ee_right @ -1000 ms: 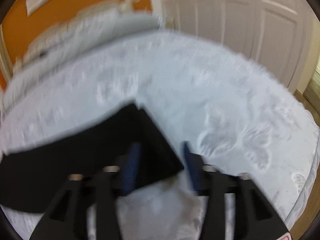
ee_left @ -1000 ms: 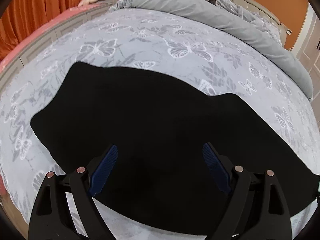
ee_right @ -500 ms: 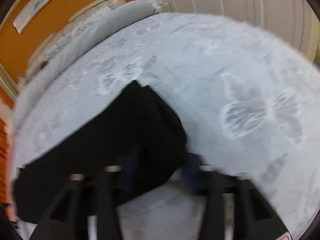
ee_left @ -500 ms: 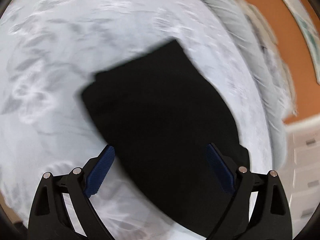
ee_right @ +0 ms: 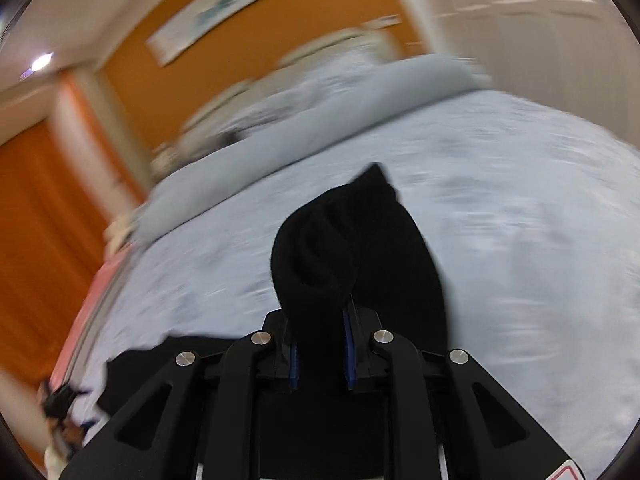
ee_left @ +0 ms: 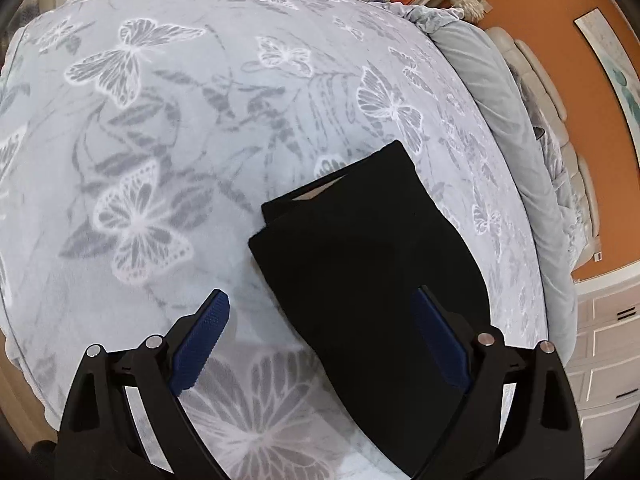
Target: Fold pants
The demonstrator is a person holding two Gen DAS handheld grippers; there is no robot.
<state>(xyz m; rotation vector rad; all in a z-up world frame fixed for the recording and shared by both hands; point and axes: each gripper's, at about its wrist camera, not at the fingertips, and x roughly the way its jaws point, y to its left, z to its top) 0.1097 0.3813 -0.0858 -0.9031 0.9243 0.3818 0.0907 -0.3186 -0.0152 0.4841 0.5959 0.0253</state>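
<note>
My right claw point(ee_right: 320, 344) has just closed, pinching the pants point(ee_right: 352, 248) and lifting their end off the bed point(ee_right: 520, 240). My left claw point(ee_left: 320, 344) stays spread above them. The next fold begins.

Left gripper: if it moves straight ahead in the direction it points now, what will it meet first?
Probably the black pants lying on the butterfly bedspread. The left gripper is open and angled down, with the pants' edge between its fingers. Depth is unclear; it may land on the bedspread beside them.

the pants point(ee_left: 372, 264) are plain black. the bedspread point(ee_left: 168, 128) is pale blue-grey with white and grey butterflies. the wall point(ee_right: 280, 20) is orange.
</note>
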